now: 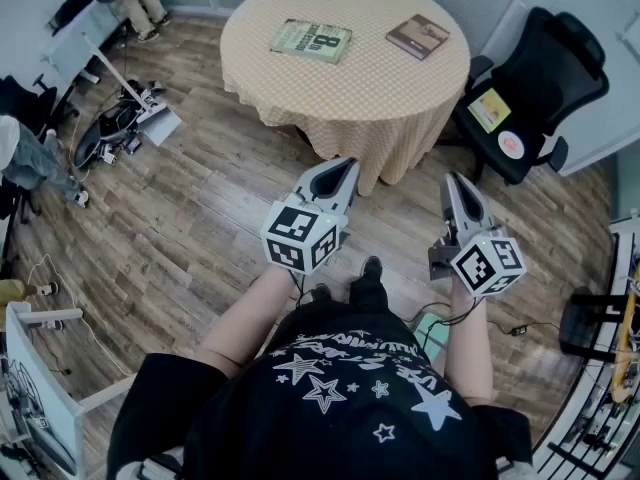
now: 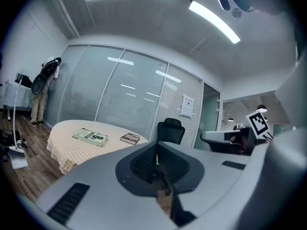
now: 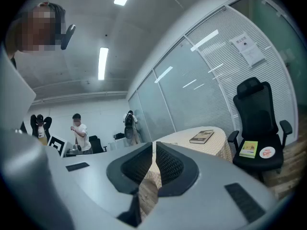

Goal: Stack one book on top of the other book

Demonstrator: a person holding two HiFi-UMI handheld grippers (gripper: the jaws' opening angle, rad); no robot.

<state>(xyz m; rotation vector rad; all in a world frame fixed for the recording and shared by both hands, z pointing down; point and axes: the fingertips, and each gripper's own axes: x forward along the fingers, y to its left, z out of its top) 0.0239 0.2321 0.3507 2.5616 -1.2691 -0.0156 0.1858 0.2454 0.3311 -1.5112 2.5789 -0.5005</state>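
Observation:
Two books lie apart on a round table (image 1: 345, 88) with a checked cloth. The green-and-white book (image 1: 311, 40) (image 2: 90, 136) is on the left. The brown book (image 1: 418, 36) (image 2: 130, 138) (image 3: 202, 136) is on the right. Both grippers hang in front of the table, short of its near edge, over the wooden floor. My left gripper (image 1: 343, 172) (image 2: 156, 158) is shut with nothing in it. My right gripper (image 1: 458, 185) (image 3: 154, 150) is shut and empty too, its tips a hair apart.
A black office chair (image 1: 535, 88) (image 3: 258, 123) stands right of the table with a yellow-green booklet (image 1: 489, 109) on its seat. Stands and cables lie on the floor at the left (image 1: 120, 128). People stand by the far wall (image 3: 78, 131). A glass partition runs behind the table.

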